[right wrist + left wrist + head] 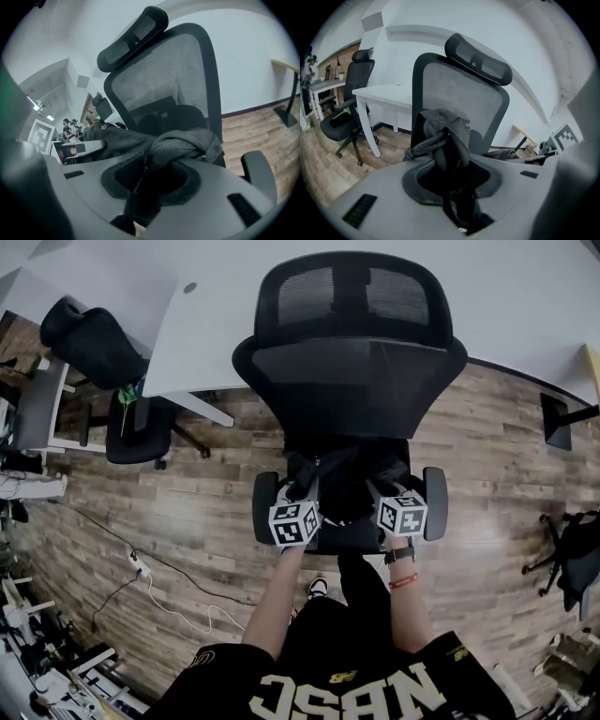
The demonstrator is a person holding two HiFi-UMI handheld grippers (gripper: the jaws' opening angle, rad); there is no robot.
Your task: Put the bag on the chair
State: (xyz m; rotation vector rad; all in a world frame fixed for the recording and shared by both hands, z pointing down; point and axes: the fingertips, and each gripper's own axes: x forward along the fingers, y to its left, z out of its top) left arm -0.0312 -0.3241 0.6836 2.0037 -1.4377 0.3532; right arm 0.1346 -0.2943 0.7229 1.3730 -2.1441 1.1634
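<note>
Head view: clenching dark-grey fabric bag point(347, 482) in left gripper point(303, 489) and right gripper point(381, 487) over black mesh office chair point(361, 381).

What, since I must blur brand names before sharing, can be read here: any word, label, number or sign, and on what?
"NBSC", roughly: pale block letters, upside down and cut by the frame edge, on the person's black shirt.
Small yellow print on that shirt: too small to read.
Left claw's marker cube, right claw's marker cube: square patterns, no letters.
Bag, chair: no print visible.
</note>
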